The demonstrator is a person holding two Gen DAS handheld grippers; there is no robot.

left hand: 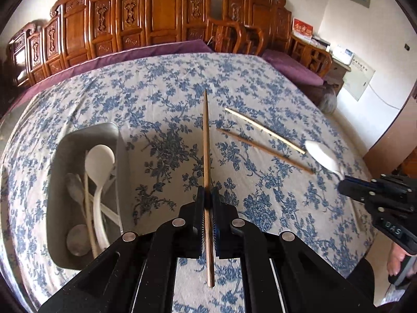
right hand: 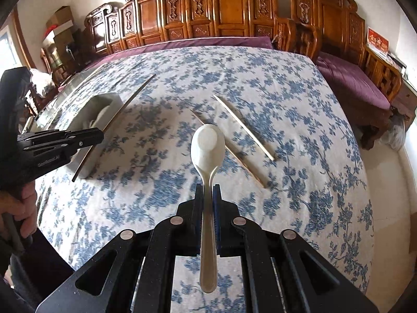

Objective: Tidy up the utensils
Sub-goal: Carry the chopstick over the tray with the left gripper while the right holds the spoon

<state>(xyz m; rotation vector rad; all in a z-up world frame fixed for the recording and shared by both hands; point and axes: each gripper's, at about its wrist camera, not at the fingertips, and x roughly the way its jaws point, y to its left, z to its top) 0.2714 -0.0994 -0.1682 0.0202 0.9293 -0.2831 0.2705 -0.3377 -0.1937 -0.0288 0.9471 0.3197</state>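
The left hand-held gripper [left hand: 207,198] is clamped on a dark wooden chopstick [left hand: 206,140], lifted above the tabletop [left hand: 161,83] beside the metal tray [left hand: 65,156], likely for dropping in with the spoons already there. The right hand-held gripper [right hand: 208,195] grips a white spoon [right hand: 207,146] by its handle. Two chopsticks, one pale [left hand: 264,130] and one brown [left hand: 265,151], lie on the cloth, still unsorted.

tray [left hand: 78,140]: dull metal | spoon [right hand: 208,143]: glossy white plastic | chopstick [left hand: 207,156]: wood | tablecloth [left hand: 161,83]: matt cloth
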